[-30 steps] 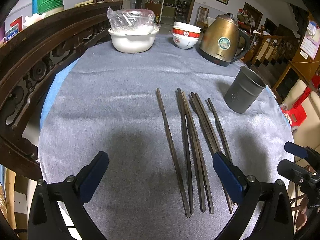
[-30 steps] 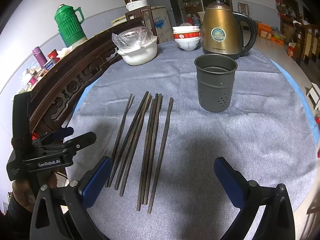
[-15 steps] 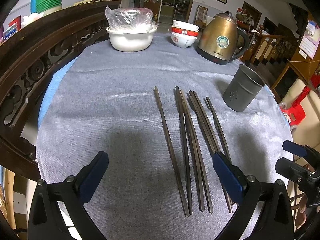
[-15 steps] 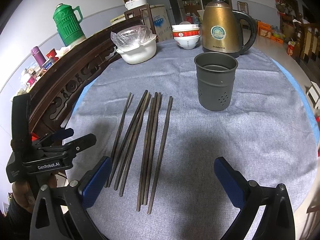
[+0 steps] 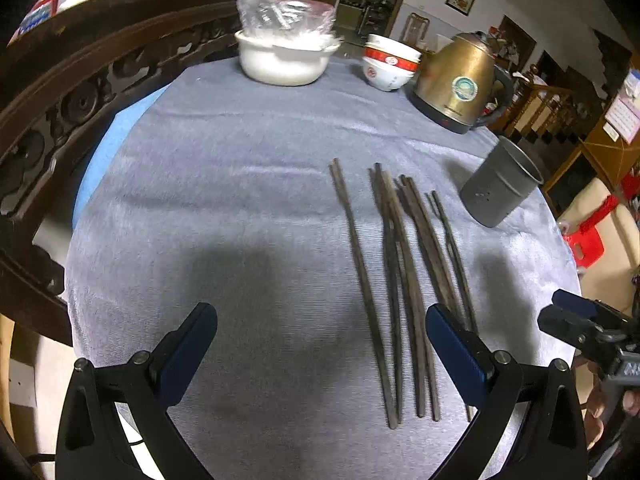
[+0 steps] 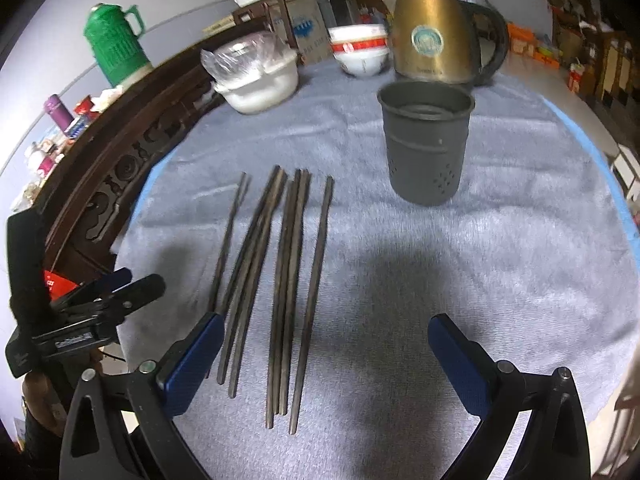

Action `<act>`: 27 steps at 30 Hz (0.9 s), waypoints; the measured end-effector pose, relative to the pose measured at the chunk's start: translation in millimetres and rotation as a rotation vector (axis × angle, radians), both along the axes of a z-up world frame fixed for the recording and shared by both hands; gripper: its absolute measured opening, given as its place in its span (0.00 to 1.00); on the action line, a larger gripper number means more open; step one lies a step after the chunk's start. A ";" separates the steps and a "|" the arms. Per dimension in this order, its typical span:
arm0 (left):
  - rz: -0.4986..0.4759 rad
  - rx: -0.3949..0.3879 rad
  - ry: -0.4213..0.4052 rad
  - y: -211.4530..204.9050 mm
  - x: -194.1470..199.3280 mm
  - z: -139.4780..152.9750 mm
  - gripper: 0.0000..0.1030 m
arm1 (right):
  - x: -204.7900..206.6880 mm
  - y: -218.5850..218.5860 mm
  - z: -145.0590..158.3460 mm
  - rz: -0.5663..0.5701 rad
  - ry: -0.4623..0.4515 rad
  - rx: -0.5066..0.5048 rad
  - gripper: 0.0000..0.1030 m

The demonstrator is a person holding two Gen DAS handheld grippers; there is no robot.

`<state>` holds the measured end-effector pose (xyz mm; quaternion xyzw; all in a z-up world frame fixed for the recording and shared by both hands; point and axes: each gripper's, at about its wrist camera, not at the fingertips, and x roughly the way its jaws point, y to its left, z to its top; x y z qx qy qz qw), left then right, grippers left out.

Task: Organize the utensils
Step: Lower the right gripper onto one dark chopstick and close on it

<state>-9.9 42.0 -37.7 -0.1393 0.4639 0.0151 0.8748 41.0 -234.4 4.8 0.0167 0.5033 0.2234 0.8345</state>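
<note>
Grey cloth (image 5: pixel 240 208) covers a round table w/ a carved dark wood rail (image 5: pixel 80 80) along its left side; cluttered room behind. Chopsticks (image 5: pixel 396 280) lie flat on the cloth, roughly mid-table, approx parallel, pointing away from the cameras: long, thin, dark brown, slightly tapered, matte. One stick lies a bit apart on the left of the bunch in the left wrist view, the rest sit close, some overlapping or crossing near the far tips; exact count hard to tell. Holder cup (image 6: pixel 426 140), dark grey metal w/ small holes near its base, stands upright to the right of the sticks, apart from them, nothing visible inside. Behind it: gold kettle (image 6: pixel 432 28), stacked red-and-white bowls (image 6: pixel 360 50), white bowl w/ plastic wrap (image 6: pixel 256 76), green thermos (image 6: pixel 116 44) past the rail. Left gripper (image 5: pixel 320 350) hovers low over the near cloth, fingers spread wide, holding nothing; its right pad (image 5: pixel 452 344) sits over the near ends of the rightmost sticks. Right gripper (image 6: pixel 324 356) likewise spread wide, nothing between the fingers, near ends of the sticks between its pads.
</note>
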 end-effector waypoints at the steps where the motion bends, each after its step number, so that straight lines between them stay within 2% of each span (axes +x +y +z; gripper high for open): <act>1: 0.004 0.002 0.002 2.4 0.3 -1.8 1.00 | 5.3 2.3 -3.5 -0.003 0.017 -0.006 0.99; 4: 0.010 0.001 0.013 10.2 2.1 -7.2 1.00 | 22.8 13.2 -11.6 -0.004 0.042 -0.037 0.88; 6: 0.012 -0.015 0.021 15.0 3.6 -10.9 1.00 | 37.6 22.5 -18.4 -0.004 0.070 -0.060 0.67; 8: 0.013 -0.027 0.031 18.8 5.8 -14.0 1.00 | 54.5 31.2 -25.9 -0.006 0.113 -0.062 0.55; 10: 0.017 -0.033 0.037 21.6 7.9 -15.7 1.00 | 70.4 40.6 -29.7 -0.004 0.129 -0.072 0.52; 11: 0.019 -0.034 0.043 23.4 9.1 -16.8 1.00 | 76.2 44.0 -31.0 -0.004 0.136 -0.081 0.47; 12: 0.021 -0.035 0.047 24.3 9.8 -17.4 1.00 | 83.7 47.7 -33.3 -0.005 0.153 -0.092 0.37; 14: 0.027 -0.035 0.055 26.0 12.0 -19.0 1.00 | 95.0 53.8 -38.3 0.005 0.183 -0.108 0.34; 15: 0.029 -0.033 0.060 26.3 13.3 -19.8 1.00 | 98.8 57.5 -41.5 0.011 0.194 -0.125 0.28; 17: 0.035 -0.029 0.069 25.7 16.5 -21.3 1.00 | 104.2 63.2 -48.6 0.029 0.220 -0.143 0.24; 21: 0.030 -0.015 0.088 18.6 23.9 -19.9 1.00 | 104.6 63.8 -49.8 0.051 0.222 -0.168 0.09; 24: 0.016 0.005 0.115 8.7 36.6 -14.0 1.00 | 99.4 52.3 -49.3 0.071 0.222 -0.188 0.09; 27: 0.014 -0.007 0.160 2.5 58.3 -11.0 1.00 | 91.5 34.4 -53.1 0.089 0.217 -0.194 0.09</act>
